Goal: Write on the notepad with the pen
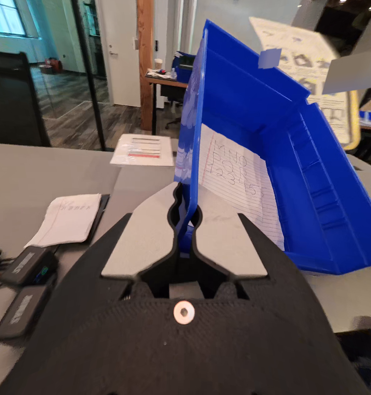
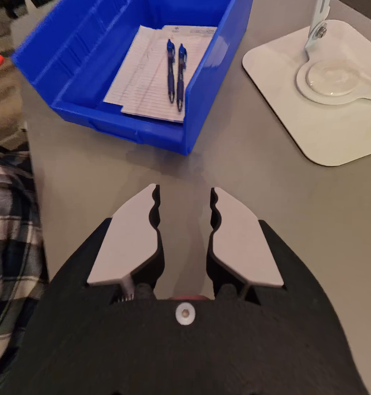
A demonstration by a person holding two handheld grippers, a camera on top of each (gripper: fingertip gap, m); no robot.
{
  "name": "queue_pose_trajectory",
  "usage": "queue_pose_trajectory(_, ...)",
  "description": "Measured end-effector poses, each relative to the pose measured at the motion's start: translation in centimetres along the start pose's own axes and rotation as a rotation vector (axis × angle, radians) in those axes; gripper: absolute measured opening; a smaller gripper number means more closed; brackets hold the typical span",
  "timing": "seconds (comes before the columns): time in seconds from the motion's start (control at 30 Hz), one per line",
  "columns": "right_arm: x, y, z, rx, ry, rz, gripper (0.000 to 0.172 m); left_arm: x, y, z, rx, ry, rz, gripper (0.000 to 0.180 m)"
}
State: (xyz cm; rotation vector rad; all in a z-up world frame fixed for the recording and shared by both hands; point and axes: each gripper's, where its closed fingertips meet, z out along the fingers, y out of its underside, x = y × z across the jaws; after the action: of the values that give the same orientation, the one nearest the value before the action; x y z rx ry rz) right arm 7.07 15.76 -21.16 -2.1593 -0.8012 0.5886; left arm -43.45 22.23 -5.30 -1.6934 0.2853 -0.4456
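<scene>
In the left wrist view my left gripper (image 1: 189,192) is shut on the side wall of a blue bin (image 1: 255,96), one finger (image 1: 150,224) outside the wall and the other inside. The bin is tipped up on its side. A lined sheet with handwriting (image 1: 233,181) leans inside it. In the right wrist view my right gripper (image 2: 184,188) is open and empty above the grey table (image 2: 244,192). Ahead of it stands a blue bin (image 2: 84,53) holding a lined notepad (image 2: 141,85) with two blue pens (image 2: 170,70) (image 2: 181,74) side by side on it.
A white stand base (image 2: 308,96) sits to the right of the bin. Plaid cloth (image 2: 7,213) lies at the table's left edge. In the left wrist view a white paper (image 1: 71,218), a laminated sheet (image 1: 144,149) and two black devices (image 1: 28,265) lie on the table. The grippers' ends are close to 55 centimeters from one another.
</scene>
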Motion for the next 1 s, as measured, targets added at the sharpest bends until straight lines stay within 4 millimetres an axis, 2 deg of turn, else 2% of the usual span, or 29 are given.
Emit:
queue_pose_trajectory(0.1,-0.9,-0.6,-3.1,0.087,-0.020,0.015,0.045,6.2,-1.7,2.1,-0.016,0.128,0.026,0.005)
queue_pose_trajectory(0.23,-1.3,-1.2,-9.0,0.230,-0.027,0.070,0.049,17.2,-1.7,6.5,-0.070,0.368,0.069,0.005)
queue_pose_trajectory(0.4,-1.2,-1.4,-18.5,0.478,0.038,0.141,0.056,31.3,2.1,11.6,-0.163,0.625,0.033,0.005)
queue_pose_trajectory(0.47,-1.1,-0.7,-21.6,0.559,0.106,0.154,0.061,36.0,3.8,12.9,-0.182,0.678,0.045,0.005)
queue_pose_trajectory(0.53,-0.9,0.7,-23.6,0.582,0.175,0.175,0.061,39.7,5.7,14.3,-0.200,0.700,0.062,0.004)
queue_pose_trajectory(0.6,-0.5,2.5,-25.1,0.598,0.233,0.219,0.066,42.4,7.8,15.4,-0.224,0.703,0.079,0.005)
queue_pose_trajectory(0.7,-0.5,4.8,-25.9,0.669,0.248,0.327,0.068,44.5,10.3,16.9,-0.254,0.689,0.122,0.005)
queue_pose_trajectory(0.83,-1.4,7.4,-22.4,0.644,0.224,0.459,0.077,46.0,13.0,17.9,-0.291,0.671,0.129,0.005)
queue_pose_trajectory(0.9,-2.2,7.5,-20.4,0.663,0.174,0.497,0.079,46.5,14.0,18.3,-0.314,0.670,0.115,0.005)
queue_pose_trajectory(1.0,-1.9,8.1,-18.4,0.634,0.217,0.525,0.092,46.8,15.3,18.8,-0.329,0.663,0.109,0.006)
